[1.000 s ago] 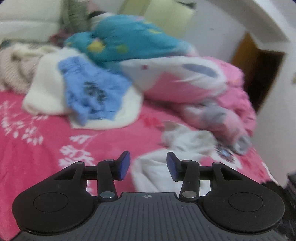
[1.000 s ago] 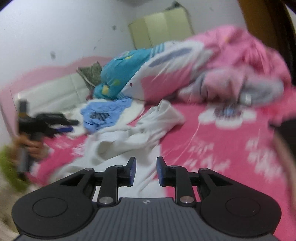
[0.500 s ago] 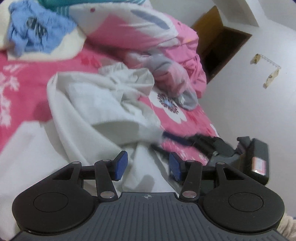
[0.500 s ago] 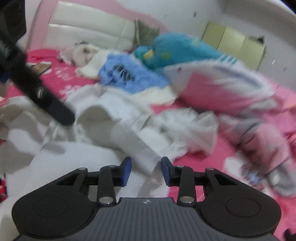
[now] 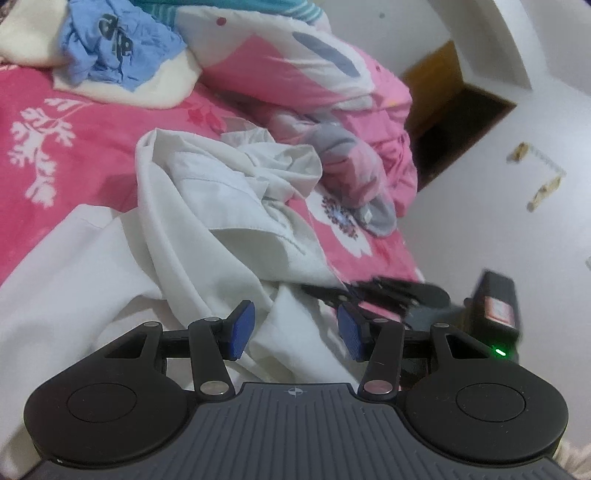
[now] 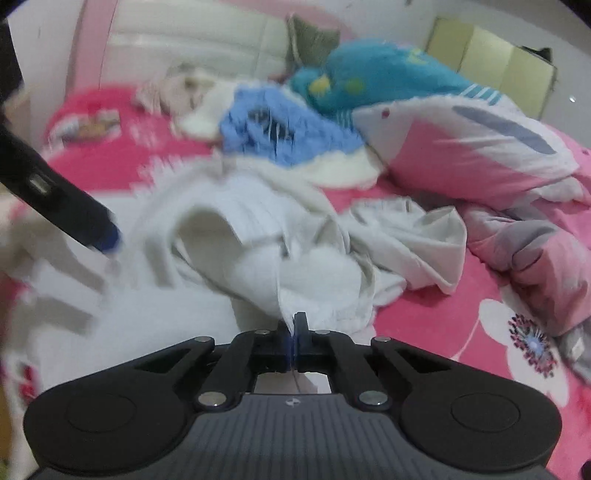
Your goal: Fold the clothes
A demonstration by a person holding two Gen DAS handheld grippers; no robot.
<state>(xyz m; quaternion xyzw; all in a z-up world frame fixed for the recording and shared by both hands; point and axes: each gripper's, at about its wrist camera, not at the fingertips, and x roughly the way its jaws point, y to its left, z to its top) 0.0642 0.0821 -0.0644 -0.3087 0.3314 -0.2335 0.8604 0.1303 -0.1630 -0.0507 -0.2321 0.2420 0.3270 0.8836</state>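
Observation:
A crumpled white garment point(image 5: 221, 206) lies spread on the pink flowered bed sheet point(image 5: 74, 122). My left gripper point(image 5: 295, 330) hovers low over its near folds, open, with loose cloth below the gap and neither blue pad pressing on it. My right gripper point(image 6: 294, 332) is shut on a thin raised edge of the white garment point(image 6: 258, 229), which stands up from between the pads. In the left wrist view the right gripper point(image 5: 384, 291) shows as blurred black fingers at the garment's right edge. One left finger point(image 6: 74, 214) with its blue tip reaches in from the left in the right wrist view.
A blue garment point(image 5: 110, 48) lies on a cream blanket point(image 5: 155, 88) at the far side. A pink and white duvet point(image 5: 295, 74) is bunched along the right, with a teal plush point(image 6: 369, 81) behind it. A white headboard point(image 6: 184, 33) and a dark doorway point(image 5: 450, 122) edge the bed.
My right jaws have shut on a fold of the white garment. My left gripper has swung from the far pile down close over the garment, still open.

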